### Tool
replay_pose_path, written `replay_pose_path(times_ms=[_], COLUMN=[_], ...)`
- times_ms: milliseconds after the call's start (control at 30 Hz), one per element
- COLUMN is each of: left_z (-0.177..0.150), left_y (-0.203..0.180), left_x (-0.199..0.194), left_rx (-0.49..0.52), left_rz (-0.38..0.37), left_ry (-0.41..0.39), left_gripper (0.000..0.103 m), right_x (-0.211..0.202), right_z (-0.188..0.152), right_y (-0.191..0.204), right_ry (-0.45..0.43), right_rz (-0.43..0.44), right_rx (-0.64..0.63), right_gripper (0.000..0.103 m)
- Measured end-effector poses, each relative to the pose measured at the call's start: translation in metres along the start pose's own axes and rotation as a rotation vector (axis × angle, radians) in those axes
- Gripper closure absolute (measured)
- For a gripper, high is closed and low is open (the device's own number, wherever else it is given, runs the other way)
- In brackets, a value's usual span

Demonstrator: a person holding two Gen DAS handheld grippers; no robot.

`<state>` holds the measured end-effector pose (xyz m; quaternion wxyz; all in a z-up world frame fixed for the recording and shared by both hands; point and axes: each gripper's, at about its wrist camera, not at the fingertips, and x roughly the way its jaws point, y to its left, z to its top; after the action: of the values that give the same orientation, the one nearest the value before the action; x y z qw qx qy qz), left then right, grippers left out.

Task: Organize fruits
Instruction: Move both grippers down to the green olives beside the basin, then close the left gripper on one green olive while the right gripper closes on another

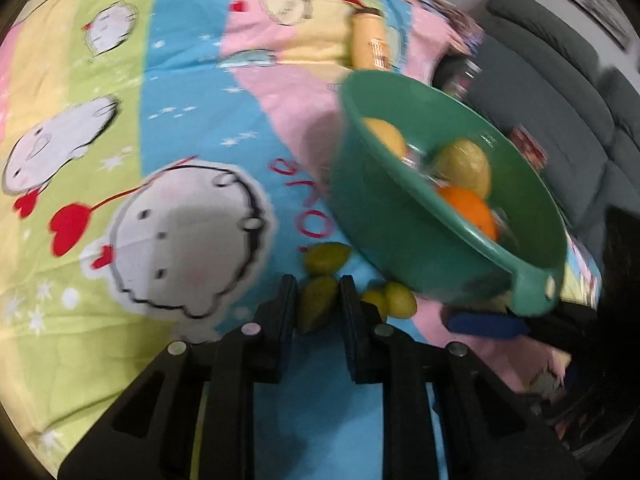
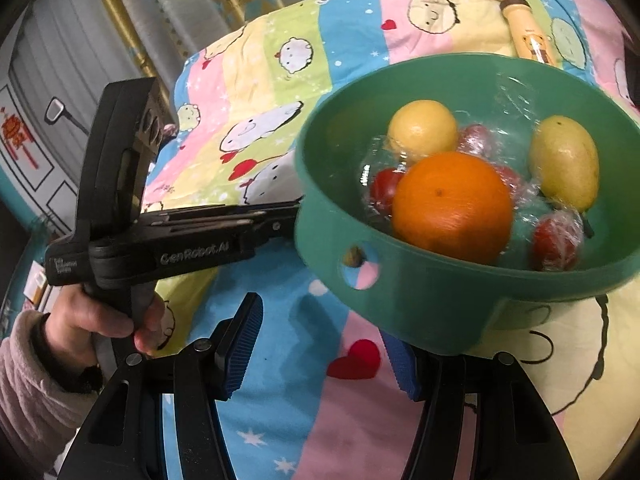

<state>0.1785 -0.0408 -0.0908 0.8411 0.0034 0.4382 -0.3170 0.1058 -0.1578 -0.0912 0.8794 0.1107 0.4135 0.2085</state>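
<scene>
Lettering "GenRobot.AI" on left gripper, cloth "love"

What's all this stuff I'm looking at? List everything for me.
Bowl: one, green, raised over the cloth, handle at the right hand-held gripper.
Orange: one, in the bowl.
Yellow fruits: two, in the bowl.
Red wrapped fruits: several, in the bowl's bottom.
Green fruits: about four, on the cloth by the bowl; one gripped.
Bottle: one, yellow, lying beyond the bowl.
Cloth: one, pastel cartoon print.
Sofa: one, grey, behind.
Left hand-held gripper: black, shut on a green fruit.
Right hand-held gripper: blue pads, at the bowl's handle.
Hand: one, pink sleeve.
</scene>
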Motion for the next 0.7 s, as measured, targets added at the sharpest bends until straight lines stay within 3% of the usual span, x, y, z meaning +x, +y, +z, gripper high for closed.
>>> replay_pose_path(times_ms=[167,267,600,700], left_z=[-0.003,-0.009,-0.030,-0.035], left_y=[-0.031,-0.045,-0.025,-0.019], left_x=[0.005,0.003,-0.023,-0.036], left_rx=[0.121,0.160,-0.011,-0.067], left_rz=[-0.108,-0.124,-0.126,-0.135], left_ry=[0.064,0.094,0.060,0.016], left_gripper=[0.083,0.083,0.083,0.083], right_x=[-0.005,-0.010,-0.011,-0.008], right_z=[-0.004,-0.010,-0.015,-0.013], right_y=[-0.003,-0.002,0.008,0.010], right_ry=[0.010,0.032,0.060,0.058], right_rz=[-0.015,-0.025,-0.012,-0.015], right_rx=[-0.012,-0.056,-0.123,-0.127], right_gripper=[0.041,0.041,0.041,0.041])
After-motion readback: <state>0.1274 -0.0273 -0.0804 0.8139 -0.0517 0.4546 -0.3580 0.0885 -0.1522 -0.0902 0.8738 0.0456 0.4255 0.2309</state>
